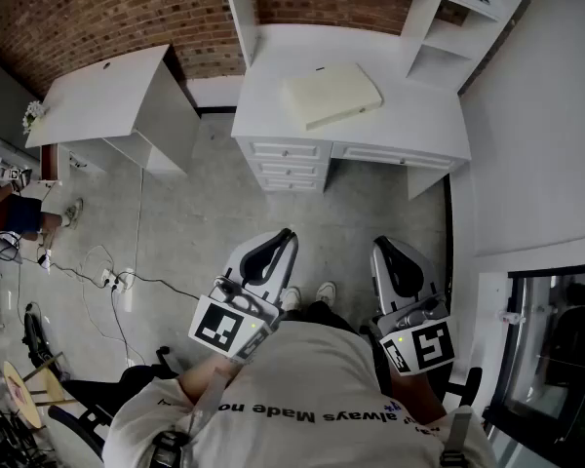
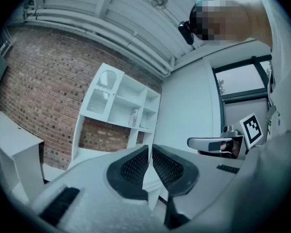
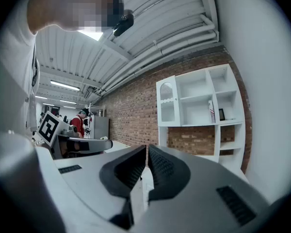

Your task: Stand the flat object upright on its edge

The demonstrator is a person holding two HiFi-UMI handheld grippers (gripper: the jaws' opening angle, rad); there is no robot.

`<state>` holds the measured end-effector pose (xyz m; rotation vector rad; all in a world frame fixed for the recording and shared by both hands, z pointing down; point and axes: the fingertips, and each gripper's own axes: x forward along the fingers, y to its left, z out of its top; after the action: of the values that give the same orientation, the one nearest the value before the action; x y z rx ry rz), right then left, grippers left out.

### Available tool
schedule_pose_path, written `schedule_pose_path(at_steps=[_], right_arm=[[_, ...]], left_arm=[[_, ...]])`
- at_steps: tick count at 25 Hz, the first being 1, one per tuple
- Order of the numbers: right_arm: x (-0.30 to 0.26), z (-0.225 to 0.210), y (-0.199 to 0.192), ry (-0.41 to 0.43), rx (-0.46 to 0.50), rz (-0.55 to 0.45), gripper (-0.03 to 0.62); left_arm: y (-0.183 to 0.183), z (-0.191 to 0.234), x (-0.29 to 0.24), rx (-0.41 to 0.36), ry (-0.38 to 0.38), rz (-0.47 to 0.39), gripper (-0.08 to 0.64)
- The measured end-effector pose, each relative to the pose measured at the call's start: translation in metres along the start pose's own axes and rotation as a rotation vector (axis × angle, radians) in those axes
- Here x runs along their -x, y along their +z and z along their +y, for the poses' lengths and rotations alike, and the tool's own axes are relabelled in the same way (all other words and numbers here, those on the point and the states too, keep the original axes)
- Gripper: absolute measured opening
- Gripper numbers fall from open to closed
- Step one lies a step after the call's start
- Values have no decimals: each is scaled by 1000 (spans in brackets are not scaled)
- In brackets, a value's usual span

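A flat cream-coloured object [image 1: 331, 94] like a closed book lies on its face on the white desk [image 1: 273, 115] ahead of me. Both grippers are held close to my body, well short of the desk. My left gripper [image 1: 281, 237] points forward over the floor, jaws together and empty; in the left gripper view [image 2: 150, 152] the pads nearly touch. My right gripper [image 1: 382, 247] is likewise shut on nothing, seen in the right gripper view [image 3: 147, 152]. Neither gripper touches the flat object.
The desk has drawers [image 1: 288, 164] below and a white shelf unit [image 1: 468, 8] at its back right. A second white table [image 1: 97, 96] stands to the left. Cables and a power strip [image 1: 117, 281] lie on the floor at left. A white wall [image 1: 546, 144] is to the right.
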<state>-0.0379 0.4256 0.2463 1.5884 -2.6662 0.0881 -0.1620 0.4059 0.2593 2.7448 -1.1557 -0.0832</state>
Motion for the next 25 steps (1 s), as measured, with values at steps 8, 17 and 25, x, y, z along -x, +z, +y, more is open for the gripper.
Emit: schedule_pose_path(at_steps=[8,17,25], right_arm=[[3,-30,3,-15,54,-22,26],[11,-93,1,-3,64,-45,26],[4,-130,-5,-10,76,-38,27]], left_arm=[[-2,-12,-30,26,-9,6,28],[-8,-31,-87,9,15,2,28],[-13,-36,-123,-1,18,13,28]])
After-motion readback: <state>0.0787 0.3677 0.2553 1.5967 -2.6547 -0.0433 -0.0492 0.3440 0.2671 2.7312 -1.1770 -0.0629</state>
